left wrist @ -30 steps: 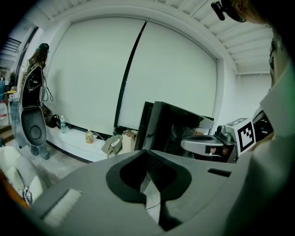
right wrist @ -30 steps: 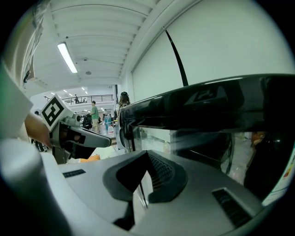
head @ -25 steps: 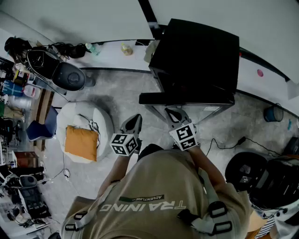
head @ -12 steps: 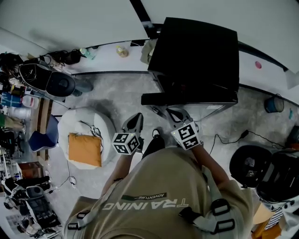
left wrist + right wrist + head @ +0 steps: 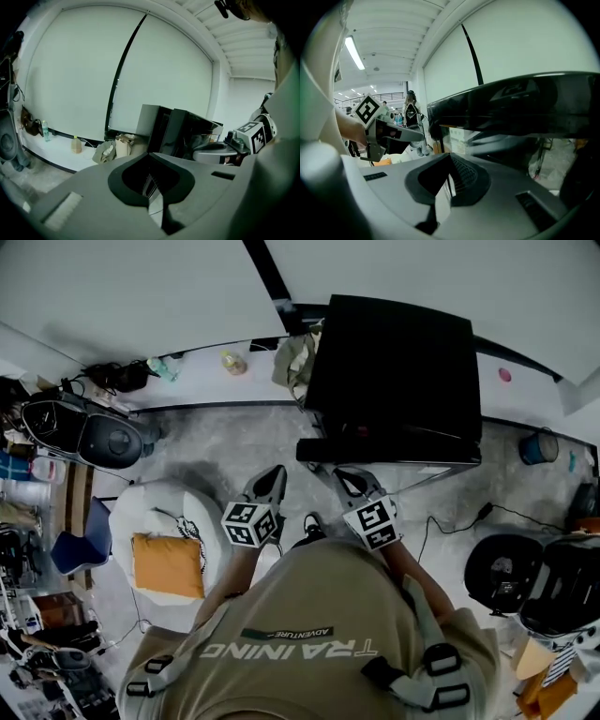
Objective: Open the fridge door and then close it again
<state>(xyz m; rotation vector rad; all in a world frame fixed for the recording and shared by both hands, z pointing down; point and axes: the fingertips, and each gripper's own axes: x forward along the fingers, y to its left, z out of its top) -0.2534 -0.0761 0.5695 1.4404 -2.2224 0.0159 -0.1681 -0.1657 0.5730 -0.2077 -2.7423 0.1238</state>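
The black fridge stands on a metal frame against the white wall. Its front door slab lies along the body; I cannot tell whether it is fully closed. My left gripper points at the floor left of the fridge, jaws shut and empty. My right gripper sits just below the door's front edge, not touching it, also shut on nothing. In the left gripper view the fridge is ahead to the right. In the right gripper view its glossy black underside hangs overhead.
A white round pouffe with an orange cushion lies to the left. A dark scooter stands farther left. A bottle and a crumpled bag sit on the white ledge. A cable, a black round device and a blue bucket are on the right.
The head view has shifted, so the fridge now sits slightly lower and closer to the right gripper. Both grippers keep their pose, shut and side by side.
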